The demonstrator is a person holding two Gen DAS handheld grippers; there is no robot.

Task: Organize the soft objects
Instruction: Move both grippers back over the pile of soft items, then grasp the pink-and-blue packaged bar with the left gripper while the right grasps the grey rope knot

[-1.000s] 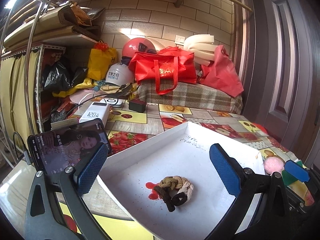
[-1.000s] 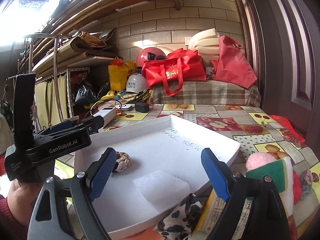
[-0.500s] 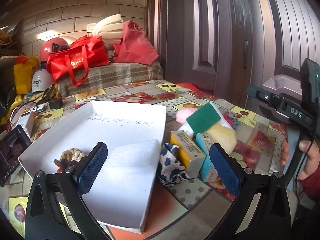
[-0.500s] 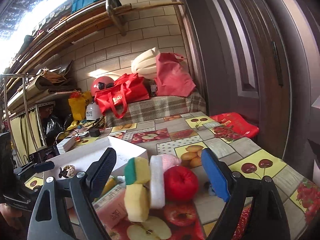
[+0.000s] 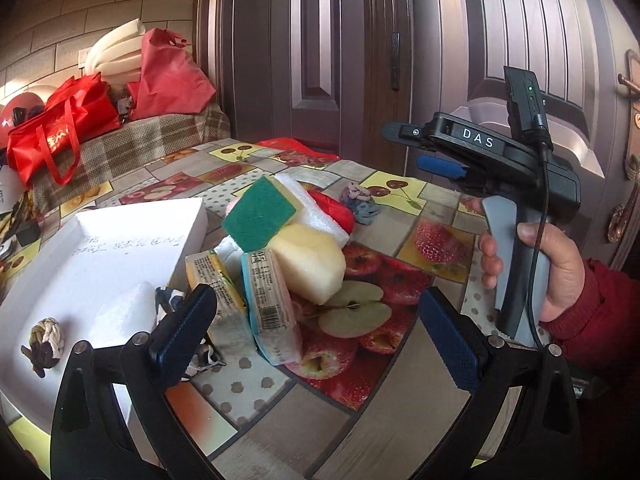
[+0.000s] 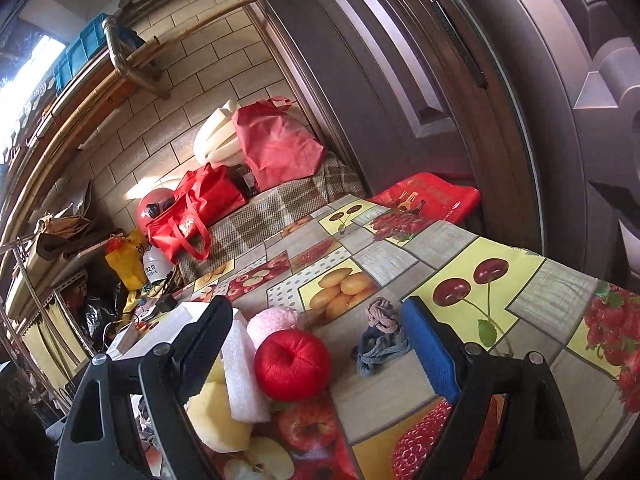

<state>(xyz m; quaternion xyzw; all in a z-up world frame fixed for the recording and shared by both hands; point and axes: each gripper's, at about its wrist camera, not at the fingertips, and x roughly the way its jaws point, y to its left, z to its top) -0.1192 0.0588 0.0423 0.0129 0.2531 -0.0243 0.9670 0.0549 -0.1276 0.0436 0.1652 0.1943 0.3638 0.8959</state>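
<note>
A pile of soft things lies on the fruit-print tablecloth right of the white tray (image 5: 132, 216): a green scouring pad (image 5: 258, 214), a yellow sponge (image 5: 308, 264), white foam (image 5: 316, 208), two tissue packs (image 5: 268, 304) and a patterned cloth (image 5: 168, 300). The tray holds a brown knotted rope (image 5: 46, 338) and a white foam block (image 5: 124, 316). My left gripper (image 5: 318, 340) hangs open just short of the tissue packs. My right gripper (image 6: 318, 320) is open and tilted. A red plush apple (image 6: 292, 364), a pink pompom (image 6: 272, 320) and a grey-blue rope knot (image 6: 380, 332) lie ahead of its fingers, none touched.
A hand in a red sleeve (image 5: 560, 264) holds the right gripper (image 5: 408, 148) at the table's right side. A dark door (image 6: 440, 100) stands close behind the table edge. Red bags (image 6: 200, 204), a helmet and foam are piled on a plaid-covered ledge at the back.
Both views have swung right, from the tray to the pile of soft things, and both grippers have rolled. Both stay open and empty.
</note>
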